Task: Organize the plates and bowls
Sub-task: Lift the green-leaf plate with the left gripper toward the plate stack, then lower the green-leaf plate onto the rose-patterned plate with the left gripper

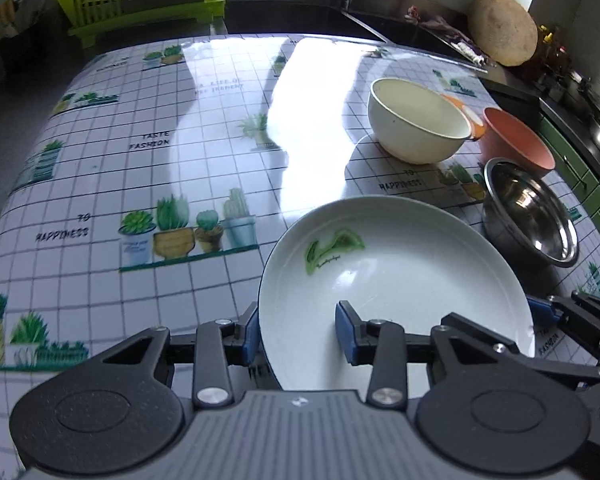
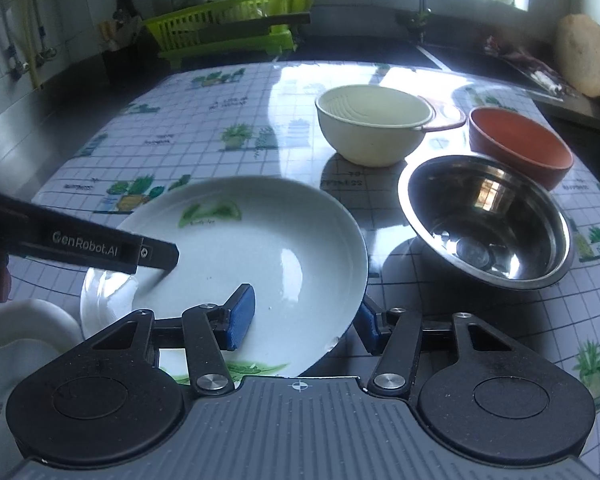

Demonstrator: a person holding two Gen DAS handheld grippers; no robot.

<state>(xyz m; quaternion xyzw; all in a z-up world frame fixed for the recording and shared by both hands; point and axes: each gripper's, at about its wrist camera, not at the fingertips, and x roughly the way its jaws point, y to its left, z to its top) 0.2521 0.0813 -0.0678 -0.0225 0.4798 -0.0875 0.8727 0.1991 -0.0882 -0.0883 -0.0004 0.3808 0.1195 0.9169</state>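
A deep white plate (image 1: 400,272) with a green leaf print is gripped from both sides. My left gripper (image 1: 300,332) is shut on its left rim, one blue pad outside and one on the inner slope. One left finger (image 2: 156,256) shows in the right wrist view. My right gripper (image 2: 304,320) is shut on the plate (image 2: 260,248) at its right rim, one pad inside and one under the edge. Beneath it lies a second white plate (image 2: 100,300), offset to the left. A cream bowl (image 2: 372,124), an orange bowl (image 2: 520,144) and a steel bowl (image 2: 488,224) stand beyond.
The table (image 1: 140,160) wears a glossy grid cloth with cactus prints. More white dishes (image 2: 24,332) are stacked at the near left. A green dish rack (image 2: 228,28) and a dark sink (image 1: 300,20) lie behind the table. A small orange-rimmed dish (image 2: 446,118) sits behind the cream bowl.
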